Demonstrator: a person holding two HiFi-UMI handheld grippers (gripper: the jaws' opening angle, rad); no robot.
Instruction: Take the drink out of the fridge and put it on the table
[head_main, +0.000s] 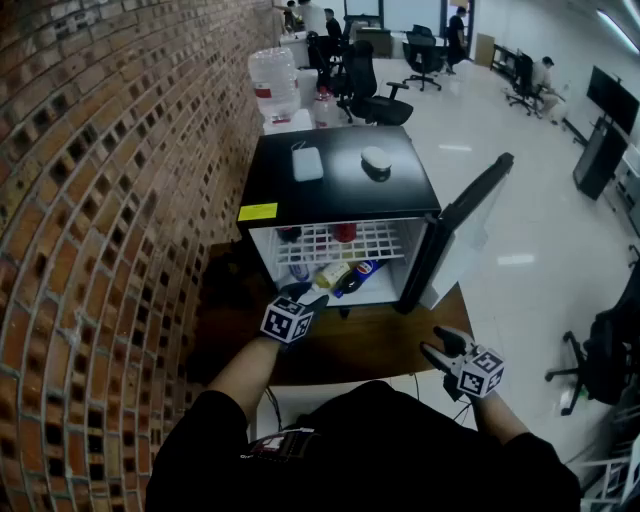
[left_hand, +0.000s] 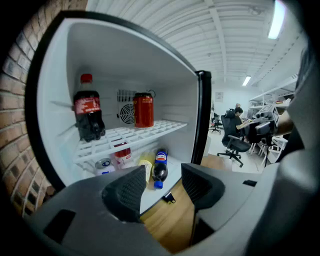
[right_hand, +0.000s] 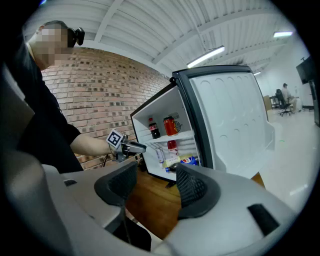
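A: Open office here, a brick wall (head_main: 90, 200) down the left. A small black-topped fridge (head_main: 340, 195) stands on a wooden table (head_main: 350, 345) with its door (head_main: 465, 225) swung wide to the right.

B: And the drink? I make it the dark bottle (left_hand: 159, 170) with the blue cap. It lies on its side on the fridge floor, cap toward the front edge, with a yellow bottle (left_hand: 145, 167) just beside it on the left.

A: That's the likely pick. The left gripper (left_hand: 162, 190) hangs just in front of that front edge. Its 2 jaws are parted with nothing between them, and the bottle sits a little beyond.

B: And the right gripper (right_hand: 152, 187)?

A: Held back by the table's near right corner, jaws spread wide, empty.

B: How will that bottle behave?

A: My guess is filled plastic, so it has some weight and walls that give a bit under a squeeze. It's round and smooth, probably cold and slick, and lying down it can roll.

B: So where to grab it?

A: Across the belly, around the label, pads on opposite sides. Not the narrow neck, where it would swing.

B: Up on the wire shelf (left_hand: 145, 131), 1 cola bottle (left_hand: 88, 110) and 1 red can (left_hand: 143, 110) stand upright, untouched.
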